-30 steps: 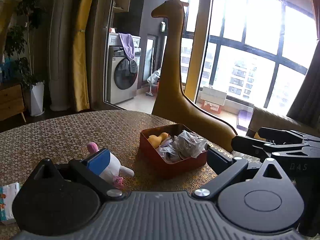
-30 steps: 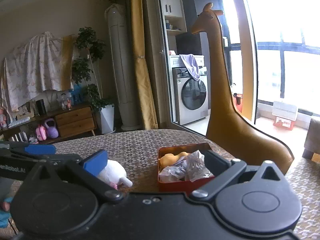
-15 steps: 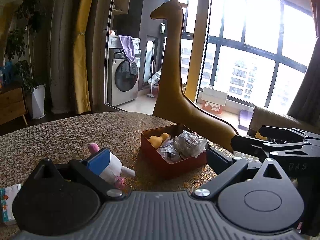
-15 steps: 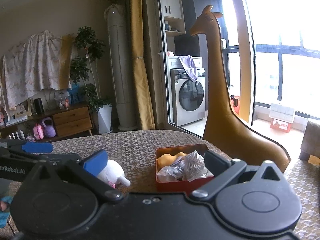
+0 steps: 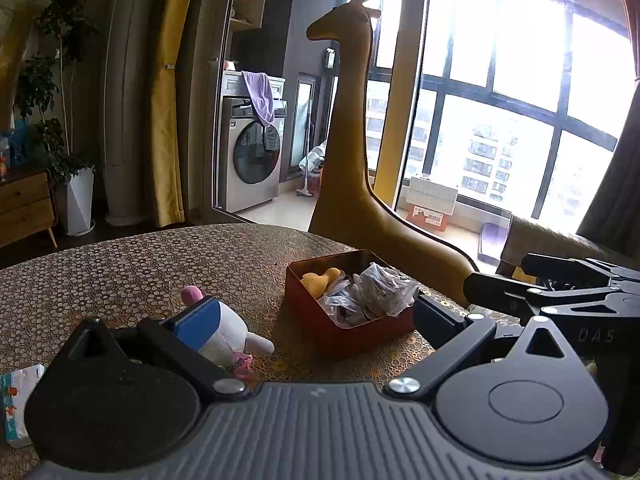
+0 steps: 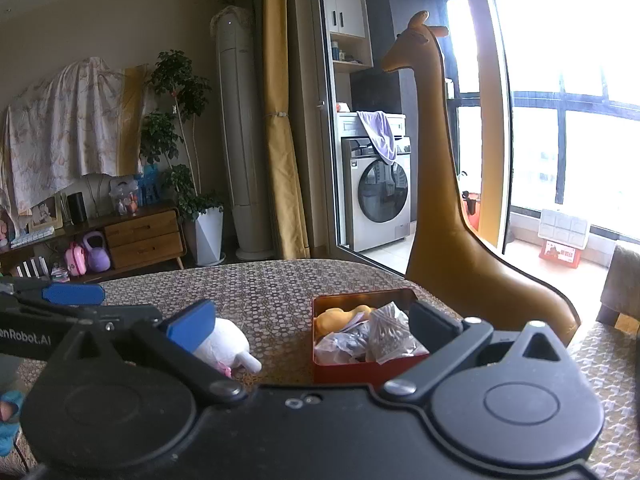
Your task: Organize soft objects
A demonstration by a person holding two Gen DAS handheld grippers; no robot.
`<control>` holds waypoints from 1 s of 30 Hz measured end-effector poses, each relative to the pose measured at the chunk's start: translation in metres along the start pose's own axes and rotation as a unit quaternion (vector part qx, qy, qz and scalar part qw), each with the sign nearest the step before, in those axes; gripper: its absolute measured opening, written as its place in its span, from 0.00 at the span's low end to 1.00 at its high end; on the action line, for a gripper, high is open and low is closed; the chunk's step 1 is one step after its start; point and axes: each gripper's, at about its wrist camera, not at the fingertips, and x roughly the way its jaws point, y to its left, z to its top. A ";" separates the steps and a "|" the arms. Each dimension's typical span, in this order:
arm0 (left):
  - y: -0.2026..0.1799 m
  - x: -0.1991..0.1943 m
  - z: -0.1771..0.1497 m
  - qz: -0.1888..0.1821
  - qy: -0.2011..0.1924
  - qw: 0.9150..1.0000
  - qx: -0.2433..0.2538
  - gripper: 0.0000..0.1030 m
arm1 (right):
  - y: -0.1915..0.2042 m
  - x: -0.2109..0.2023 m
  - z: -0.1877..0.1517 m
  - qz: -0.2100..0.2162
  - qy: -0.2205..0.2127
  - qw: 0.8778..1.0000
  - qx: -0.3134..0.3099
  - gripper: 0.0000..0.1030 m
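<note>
Left hand-held gripper (image 5: 308,316) spread wide, holding nothing, hovering above the table (image 5: 120,264). Right hand-held gripper (image 6: 312,320) also spread, empty, same height. Landmark: red tin box (image 5: 352,332) on the table. White plush toy (image 5: 228,334) with pink ear lies on its side just left of the box, apart from it, not touching; the left gripper's blue pad sits in front of it in view, contact cannot be told, looks like none. Inside the box: yellow plush (image 5: 318,280) at the far left corner, crinkled clear plastic bags (image 5: 376,292) filling the rest, piled above the rim. Small printed tissue pack (image 5: 16,404) well left of the box, at the table edge.

Handling guess: white plush is light, squashy, not fragile, unlikely to slip; it will compress, so close fully across the round body, not the thin limb or ear. Box is nearly full, so the toy probably needs pressing onto the bags, which are slippery and springy.
</note>
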 end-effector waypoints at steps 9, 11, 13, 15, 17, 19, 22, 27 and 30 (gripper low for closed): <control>0.002 -0.004 0.001 -0.003 0.000 1.000 -0.003 1.00 | 0.000 0.002 0.001 -0.002 0.003 1.000 0.000 1.00; 0.002 -0.004 0.001 -0.004 0.000 1.000 -0.003 1.00 | -0.001 0.002 0.000 -0.003 0.003 1.000 -0.001 1.00; 0.002 -0.005 0.001 -0.007 -0.001 1.000 -0.003 1.00 | -0.001 0.002 0.000 -0.002 0.003 1.000 -0.001 1.00; 0.001 -0.005 0.001 -0.005 -0.003 1.000 -0.001 1.00 | -0.001 0.002 0.000 -0.002 0.003 1.000 -0.003 1.00; 0.000 -0.005 0.001 -0.004 -0.004 1.000 0.001 1.00 | -0.001 0.003 0.000 -0.002 0.003 1.000 -0.002 1.00; 0.000 -0.005 0.001 -0.002 -0.005 1.000 0.002 1.00 | -0.001 0.003 0.000 -0.002 0.003 1.000 -0.002 1.00; 0.000 -0.005 0.002 0.001 -0.008 1.000 0.002 1.00 | -0.001 0.003 0.000 0.000 0.001 1.000 -0.003 1.00; 0.000 -0.005 0.001 0.004 -0.009 1.000 0.005 1.00 | 0.001 0.000 -0.001 0.000 -0.003 1.000 -0.008 1.00; -0.001 -0.005 0.001 0.007 -0.010 1.000 0.007 1.00 | 0.002 0.000 -0.001 0.000 -0.003 1.000 -0.010 1.00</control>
